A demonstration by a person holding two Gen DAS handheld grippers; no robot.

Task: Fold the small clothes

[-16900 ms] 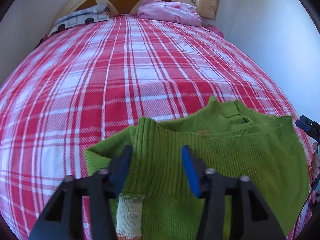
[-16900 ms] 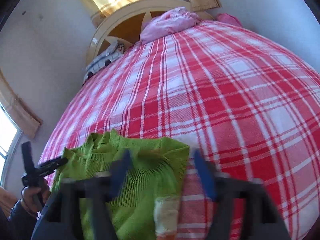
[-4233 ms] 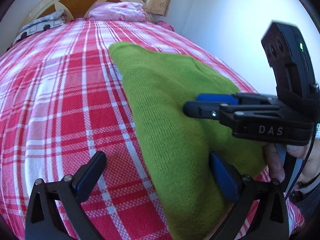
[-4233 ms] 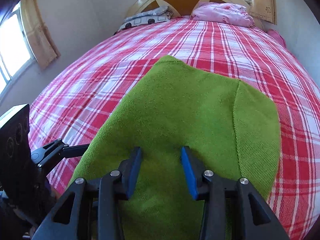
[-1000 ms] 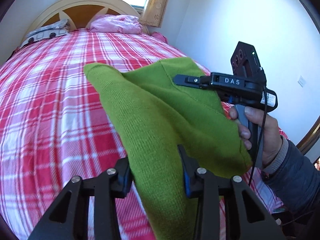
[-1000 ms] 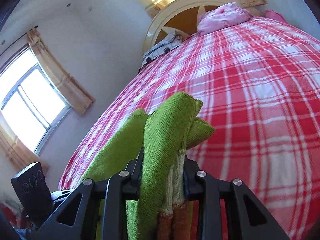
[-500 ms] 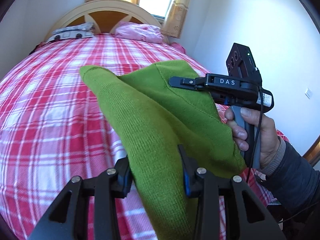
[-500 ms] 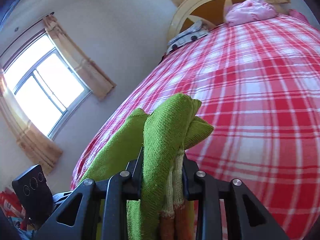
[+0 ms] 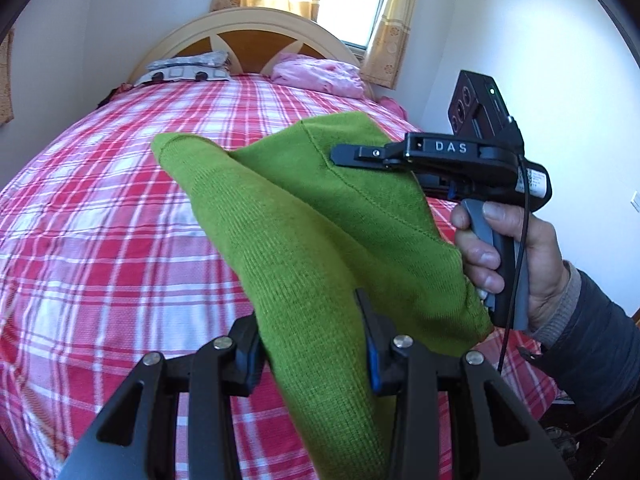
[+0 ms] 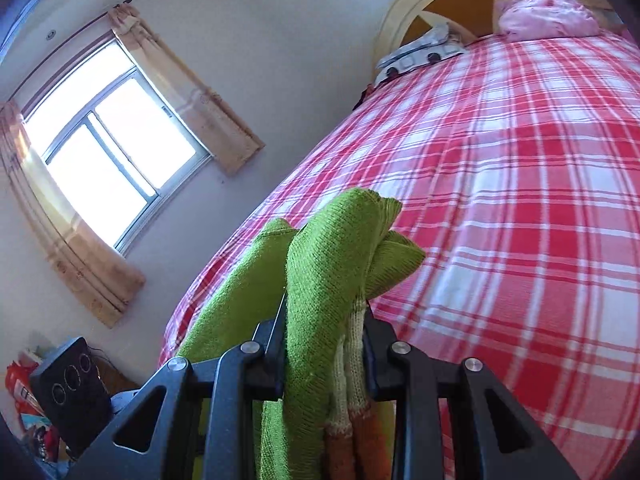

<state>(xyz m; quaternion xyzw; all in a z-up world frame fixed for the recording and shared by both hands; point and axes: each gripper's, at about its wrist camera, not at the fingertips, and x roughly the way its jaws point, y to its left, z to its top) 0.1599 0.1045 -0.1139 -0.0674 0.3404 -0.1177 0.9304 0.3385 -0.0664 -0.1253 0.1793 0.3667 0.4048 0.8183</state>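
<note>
A folded green knit sweater (image 9: 304, 220) hangs in the air above the red plaid bed (image 9: 100, 208), held at both ends. My left gripper (image 9: 310, 348) is shut on its near edge. My right gripper (image 10: 324, 344) is shut on a thick bunch of the sweater (image 10: 332, 264), with cream and orange cuff bands showing between the jaws. The right gripper also shows in the left wrist view (image 9: 436, 156), held in a hand at the sweater's right edge.
A pink bundle of cloth (image 9: 320, 74) and a grey patterned pillow (image 9: 184, 72) lie by the wooden headboard (image 9: 248, 36). A white wall (image 9: 540, 60) runs along the bed's right side. A curtained window (image 10: 108, 156) is on the left wall.
Both grippers have risen and tilted upward with the sweater still clamped. The sweater has lifted further off the bed.
</note>
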